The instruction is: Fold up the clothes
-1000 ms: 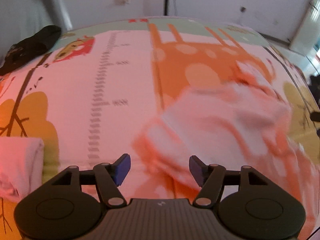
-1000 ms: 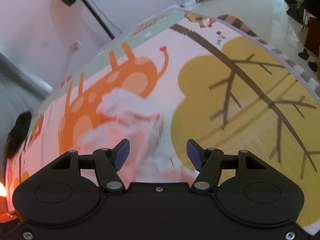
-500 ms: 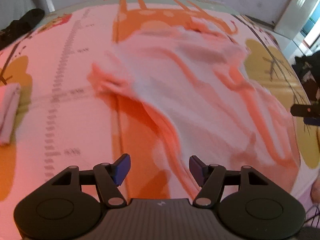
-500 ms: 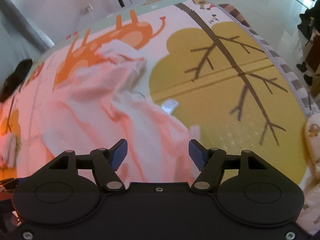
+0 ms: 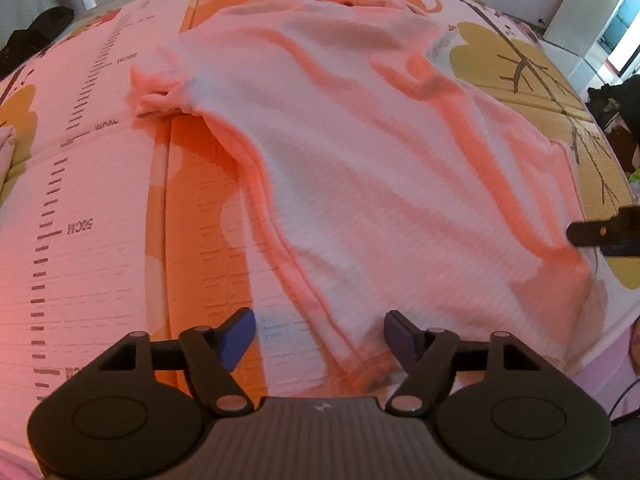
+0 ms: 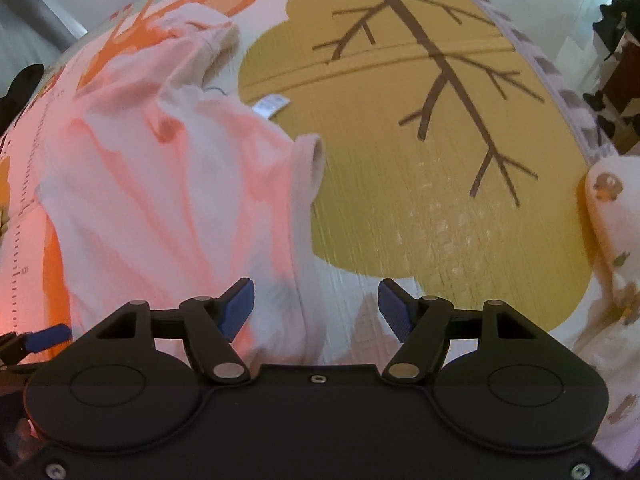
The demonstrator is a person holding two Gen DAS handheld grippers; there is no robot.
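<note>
A printed foam play mat (image 5: 100, 208) with an orange giraffe, mustard-yellow trees and a ruler scale covers the surface beneath both hand-held grippers. Spread on it lies a pale pink ribbed knit garment (image 5: 360, 168), wrinkled and not yet folded. In the left wrist view its long axis runs from the hem just ahead of the left hand-held gripper (image 5: 320, 340) away and slightly leftwards to the far end, where a bunched sleeve (image 5: 156, 94) juts to the left. In the right wrist view the same garment (image 6: 168, 184) fills the area ahead and left of the right hand-held gripper (image 6: 316, 306), with one open cuff (image 6: 224, 40) at the far end and another cuff (image 6: 314, 156) nearer, both turned towards the yellow tree.

The left hand-held gripper's jaws are opening; the garment's near edge lies between the blue pads, which do not press on it. The right hand-held gripper stands open above the garment's right edge and bare mat, gripping nothing; its fingers also show at the right edge of the left view (image 5: 604, 232).

A cream cloth with small brown prints (image 6: 612, 240) lies to the right of the right hand-held gripper. A dark bundle (image 5: 32, 40) sits far off to the left. A small white label (image 6: 270, 104) lies on the mat just beside the garment's right edge.
</note>
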